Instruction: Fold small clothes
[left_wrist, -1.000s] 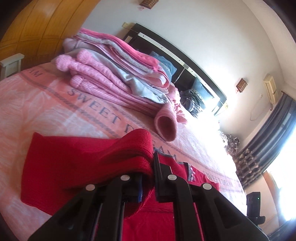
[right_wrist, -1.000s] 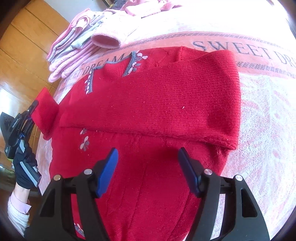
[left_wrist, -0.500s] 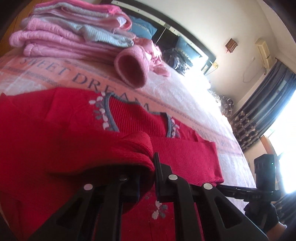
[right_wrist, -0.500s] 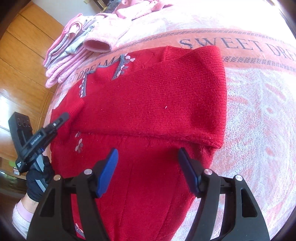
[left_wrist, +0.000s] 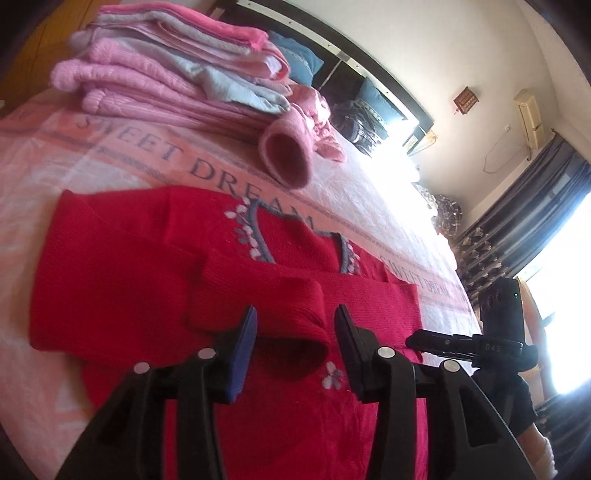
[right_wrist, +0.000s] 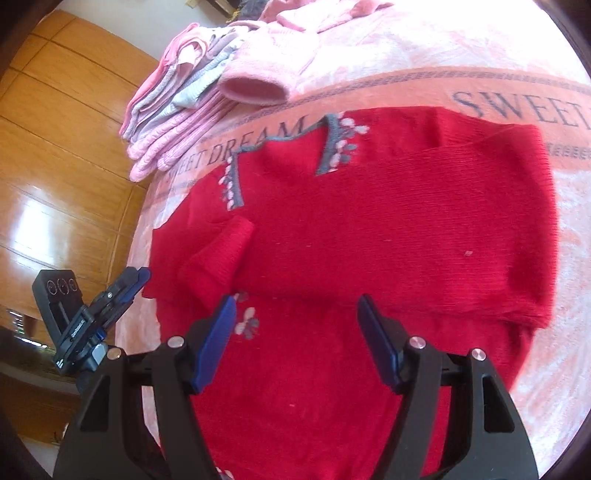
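A small red knit sweater (right_wrist: 369, 229) with grey and white flower trim at the neck lies flat on the pink bedspread (right_wrist: 461, 48). Both sleeves are folded across its chest. The left sleeve cuff (left_wrist: 295, 325) rests on the body right in front of my left gripper (left_wrist: 295, 332), which is open with the cuff lying loose between its blue pads. That cuff (right_wrist: 221, 254) shows in the right wrist view, with the left gripper (right_wrist: 129, 280) at the bed's left side. My right gripper (right_wrist: 295, 321) hangs open over the sweater's lower half, holding nothing. It also appears as the right gripper (left_wrist: 465, 345).
A stack of folded pink and grey clothes (left_wrist: 177, 85) sits beyond the sweater, with a pink sleeve opening (left_wrist: 286, 151) facing me. Loose pink clothes (right_wrist: 321, 14) lie further back. A dark headboard (left_wrist: 369, 70), wooden wardrobe (right_wrist: 66, 166) and curtained window (left_wrist: 535, 221) surround the bed.
My left gripper carried the left sleeve across the chest, opened and let the cuff drop, then backed off slightly. The right gripper stayed open, drifting a little nearer.
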